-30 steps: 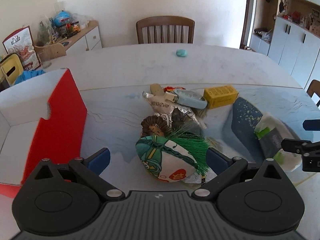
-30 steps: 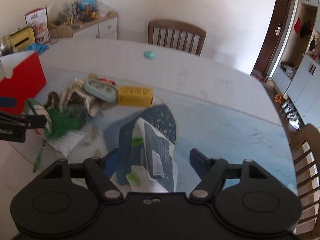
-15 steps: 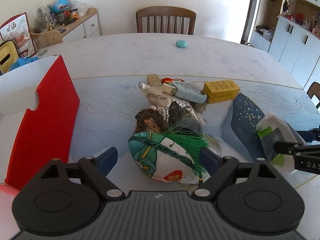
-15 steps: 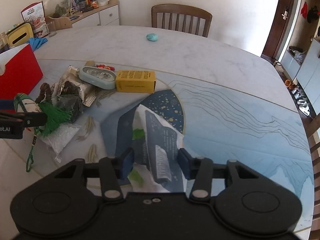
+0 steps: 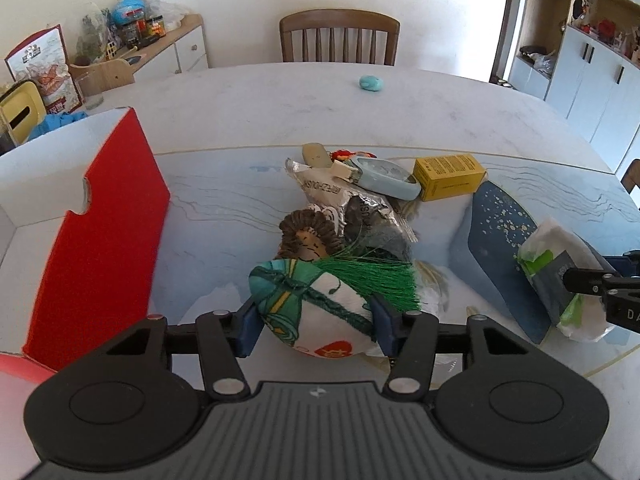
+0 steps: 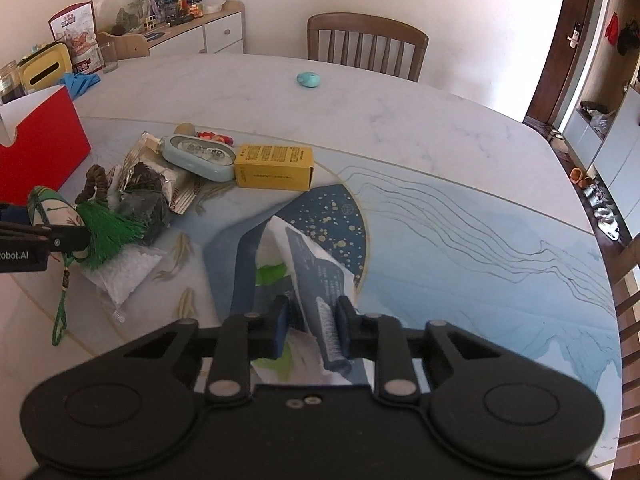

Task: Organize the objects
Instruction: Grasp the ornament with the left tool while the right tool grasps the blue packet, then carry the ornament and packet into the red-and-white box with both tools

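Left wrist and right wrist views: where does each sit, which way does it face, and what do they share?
Left wrist: on the left hand-held gripper, angled down over the table toward the chair; its jaws have just been closing and now clamp the cloth pouch.
Right wrist: on the right hand-held gripper, facing likewise; jaws, just closing, pinch the tissue pack.
Shared: yellow box, red box, each other's gripper.
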`<state>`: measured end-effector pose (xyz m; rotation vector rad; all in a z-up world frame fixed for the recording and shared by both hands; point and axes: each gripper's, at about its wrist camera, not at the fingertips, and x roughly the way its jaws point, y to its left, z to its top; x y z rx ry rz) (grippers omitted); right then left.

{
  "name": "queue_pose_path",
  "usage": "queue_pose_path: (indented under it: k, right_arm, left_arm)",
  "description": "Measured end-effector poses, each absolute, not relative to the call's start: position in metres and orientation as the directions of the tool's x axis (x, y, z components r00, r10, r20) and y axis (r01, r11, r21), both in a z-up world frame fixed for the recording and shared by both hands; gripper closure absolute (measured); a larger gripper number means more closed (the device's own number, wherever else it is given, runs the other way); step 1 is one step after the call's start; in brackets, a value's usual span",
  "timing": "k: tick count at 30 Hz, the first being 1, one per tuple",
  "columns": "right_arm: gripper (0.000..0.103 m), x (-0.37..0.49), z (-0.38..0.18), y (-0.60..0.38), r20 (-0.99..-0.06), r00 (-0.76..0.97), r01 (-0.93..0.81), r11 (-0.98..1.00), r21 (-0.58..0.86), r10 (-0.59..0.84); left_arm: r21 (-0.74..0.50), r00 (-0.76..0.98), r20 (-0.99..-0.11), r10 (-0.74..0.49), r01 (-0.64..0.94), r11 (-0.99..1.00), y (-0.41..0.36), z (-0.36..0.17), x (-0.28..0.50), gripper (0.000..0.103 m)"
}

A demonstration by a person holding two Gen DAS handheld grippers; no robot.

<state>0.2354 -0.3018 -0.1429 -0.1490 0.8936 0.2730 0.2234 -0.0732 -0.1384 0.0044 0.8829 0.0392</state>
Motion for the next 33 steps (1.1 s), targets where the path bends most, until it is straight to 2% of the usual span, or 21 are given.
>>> queue_pose_path:
  k: [5, 18, 33]
  right_arm:
    - [0.09, 0.234, -0.135, -0.301, -0.778, 0.599, -0.319, 0.948, -0.013, 0.191]
    - [0.091, 0.221, -0.082, -0.281, -0.728, 0.621, -0.38, 0.924, 0.043, 0.289]
    - [0.091, 0.214, -0.017, -0.192, -0.671, 0.611, -0.47, 0.875, 0.121, 0.421]
  left_arm:
    - [0.009, 0.636, -0.771, 0.038, -0.049, 0.999, -0.069, -0.133, 0.217, 0.05]
    - [-0.09, 0.675, -0.737, -0.047, -0.03, 0.995, -0.04, -0.08, 0.193, 0.05]
    - [-0.118, 0.699, -0.704, -0.126, 0.059, 0.991, 0.041, -0.016, 0.181, 0.05]
